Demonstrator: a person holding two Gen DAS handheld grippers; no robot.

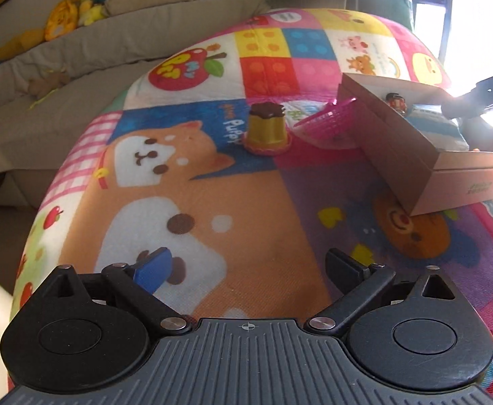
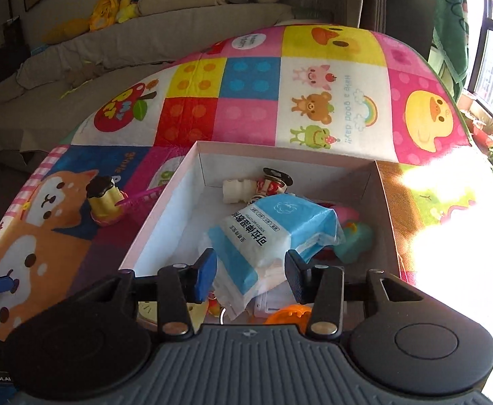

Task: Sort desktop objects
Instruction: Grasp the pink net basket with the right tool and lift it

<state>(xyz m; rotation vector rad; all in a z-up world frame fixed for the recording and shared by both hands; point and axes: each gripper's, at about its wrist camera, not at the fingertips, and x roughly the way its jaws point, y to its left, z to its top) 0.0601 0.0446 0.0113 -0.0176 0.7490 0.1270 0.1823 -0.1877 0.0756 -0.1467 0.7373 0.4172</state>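
One open cardboard box [image 2: 386,202], rectangular, brown outside and white inside, stands on the counter, which is covered by a patchwork cartoon-print cloth [image 2: 253,108] of soft, fleecy texture. Inside the box: one blue-and-white soft plastic tissue pack [image 2: 263,233], crumpled; one small cream figurine [image 2: 238,190] lying on its side; one round orange item [image 2: 285,314], partly hidden; one teal toy [image 2: 356,236], shape unclear. Further contents are too obscured to count.

Outside the box, on the cloth: one pudding-shaped toy [image 1: 268,126], yellow fluted body with dark brown top on a pink base, upright; one pink plastic mesh basket [image 1: 331,116], tilted, touching the box's side wall.

The left gripper [image 1: 248,268] hangs above the cloth, fingers spread wide, holding nothing. The right gripper [image 2: 251,275] is over the near end of the box, fingers parted either side of the tissue pack's lower edge; contact cannot be confirmed.
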